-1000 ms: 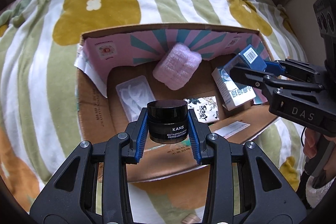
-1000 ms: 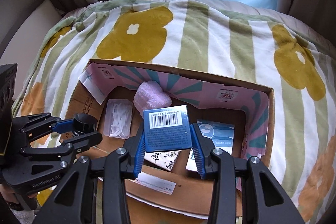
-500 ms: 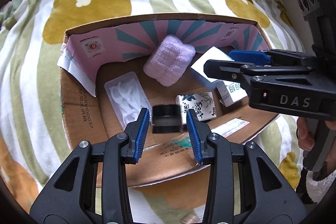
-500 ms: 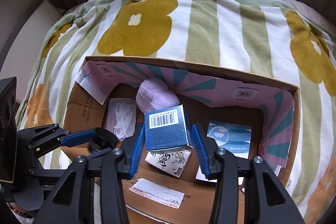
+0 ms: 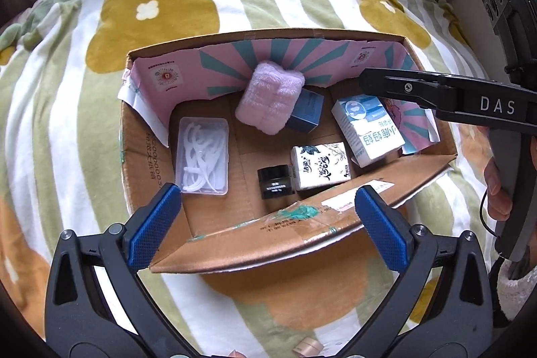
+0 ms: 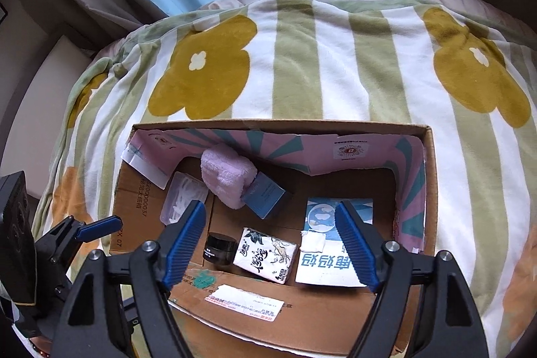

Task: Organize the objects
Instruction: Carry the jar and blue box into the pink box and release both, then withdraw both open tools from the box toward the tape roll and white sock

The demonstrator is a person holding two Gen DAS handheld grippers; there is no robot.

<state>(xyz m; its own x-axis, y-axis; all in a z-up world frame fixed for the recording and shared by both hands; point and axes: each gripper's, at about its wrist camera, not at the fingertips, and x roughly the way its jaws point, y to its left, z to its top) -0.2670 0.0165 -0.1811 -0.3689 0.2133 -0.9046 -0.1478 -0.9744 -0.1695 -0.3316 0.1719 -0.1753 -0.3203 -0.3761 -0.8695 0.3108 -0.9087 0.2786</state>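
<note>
Box [image 5: 214,245] holds jar [image 5: 276,181], blue carton [image 5: 305,110].

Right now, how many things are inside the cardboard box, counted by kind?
Fluffy pink cloth: 1
Clear plastic case of white floss picks: 1
Dark blue carton: 1
Black round jar: 1
White tissue pack with black writing: 1
Blue-and-white carton: 1
Total: 6

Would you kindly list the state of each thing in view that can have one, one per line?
Cardboard box: open, flaps spread.
Black jar: lid on, upright in the box.
Blue carton: closed, tilted against the pink cloth.
Clear case: closed, flat.
Tissue pack: sealed, lying flat.
Left gripper: open, empty, jaws just opened.
Right gripper: open, empty, jaws just opened.
</note>
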